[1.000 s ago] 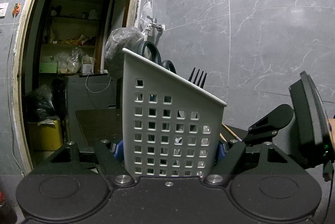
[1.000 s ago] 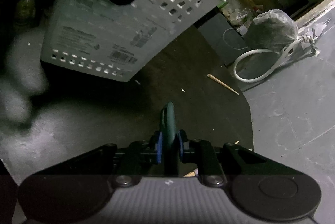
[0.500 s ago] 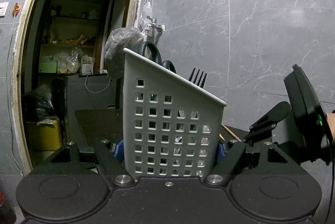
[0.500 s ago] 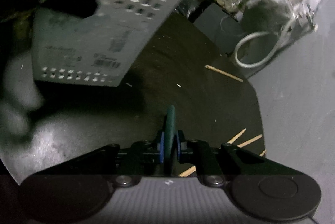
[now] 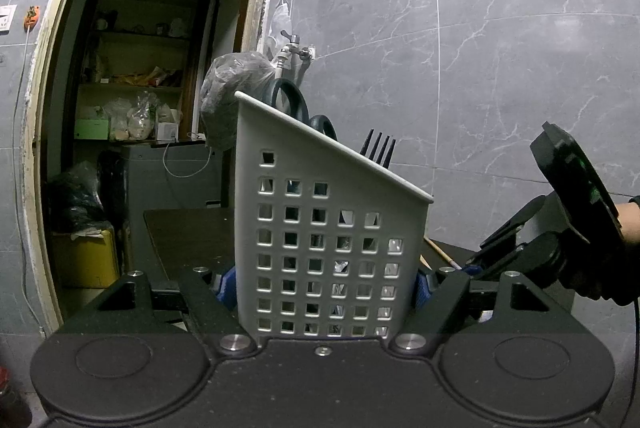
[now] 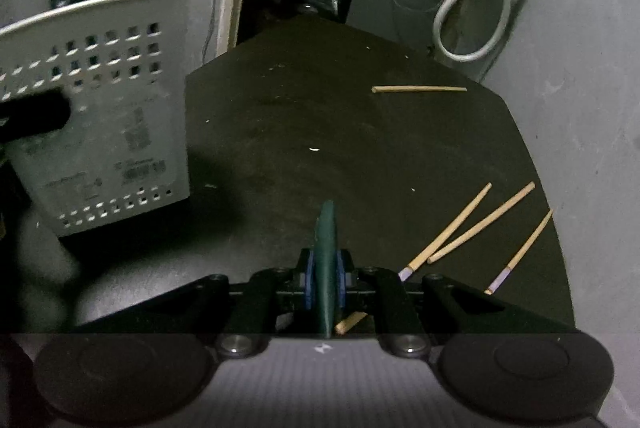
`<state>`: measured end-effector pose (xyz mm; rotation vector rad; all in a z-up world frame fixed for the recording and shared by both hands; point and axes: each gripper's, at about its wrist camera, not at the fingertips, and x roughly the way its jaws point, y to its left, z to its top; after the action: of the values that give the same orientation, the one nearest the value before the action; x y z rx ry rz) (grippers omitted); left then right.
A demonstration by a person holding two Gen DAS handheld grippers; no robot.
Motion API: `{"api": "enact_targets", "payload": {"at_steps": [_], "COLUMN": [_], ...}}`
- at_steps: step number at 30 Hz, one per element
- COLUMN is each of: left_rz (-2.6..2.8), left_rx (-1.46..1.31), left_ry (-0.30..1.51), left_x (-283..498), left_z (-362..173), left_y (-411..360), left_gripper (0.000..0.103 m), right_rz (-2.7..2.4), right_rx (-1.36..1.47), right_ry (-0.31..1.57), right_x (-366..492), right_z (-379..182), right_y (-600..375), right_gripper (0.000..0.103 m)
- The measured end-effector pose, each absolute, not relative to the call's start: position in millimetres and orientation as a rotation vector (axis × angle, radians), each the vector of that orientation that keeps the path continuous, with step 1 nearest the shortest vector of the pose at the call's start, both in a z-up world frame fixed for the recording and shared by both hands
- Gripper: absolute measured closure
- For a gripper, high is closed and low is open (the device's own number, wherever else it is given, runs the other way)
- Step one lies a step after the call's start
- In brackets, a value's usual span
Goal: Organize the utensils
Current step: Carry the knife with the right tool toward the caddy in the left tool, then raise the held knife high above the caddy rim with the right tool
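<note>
Your left gripper (image 5: 326,284) still clamps the white caddy (image 5: 320,228); your right gripper (image 6: 325,278), pinching a dark green utensil (image 6: 326,252), has swung toward chopsticks (image 6: 448,228) at 3 o'clock.

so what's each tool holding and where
Left tool clamps the basket low on its sides. Right tool grips a green utensil partway along, edge-on.

Grey marbled wall tiles (image 5: 500,67). Tap (image 5: 294,48) on wall just right of doorway (image 5: 152,27). Bagged bundle (image 5: 236,87) hangs below tap; pale hose (image 6: 472,23) loops beneath it. Through doorway: cluttered shelves (image 5: 136,83), yellow bin (image 5: 86,258) low at its left.
</note>
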<state>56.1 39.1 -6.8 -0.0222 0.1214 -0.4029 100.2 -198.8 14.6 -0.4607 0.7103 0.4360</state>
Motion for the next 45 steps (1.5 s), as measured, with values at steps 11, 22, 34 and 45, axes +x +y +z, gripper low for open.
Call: {"api": "enact_targets", "payload": {"at_steps": [11,22,34,45], "left_rz": [-0.403,-0.403,-0.403,-0.403], "left_rx": [-0.022,-0.023,-0.023,-0.022], "left_ry": [0.121,0.122,0.121,0.12], "left_x": [55.6,56.3,56.1,56.6], "left_z": [-6.5,-7.1,-7.0,-7.4], "left_y": [39.9,40.1,40.5,40.4], "left_gripper": [0.024,0.024,0.024,0.024], "right_rz": [0.462,0.464,0.491,0.503], "right_rx": [-0.519,-0.476,-0.377,-0.305], "right_ry": [0.719,0.753,0.829,0.877], "right_x": [94.7,104.8,127.6,139.8], "right_z": [9.7,7.7,13.3,16.1], "right_y": [-187.4,-191.0,-204.0,-208.0], "right_gripper": [0.09,0.09,0.09,0.09]}}
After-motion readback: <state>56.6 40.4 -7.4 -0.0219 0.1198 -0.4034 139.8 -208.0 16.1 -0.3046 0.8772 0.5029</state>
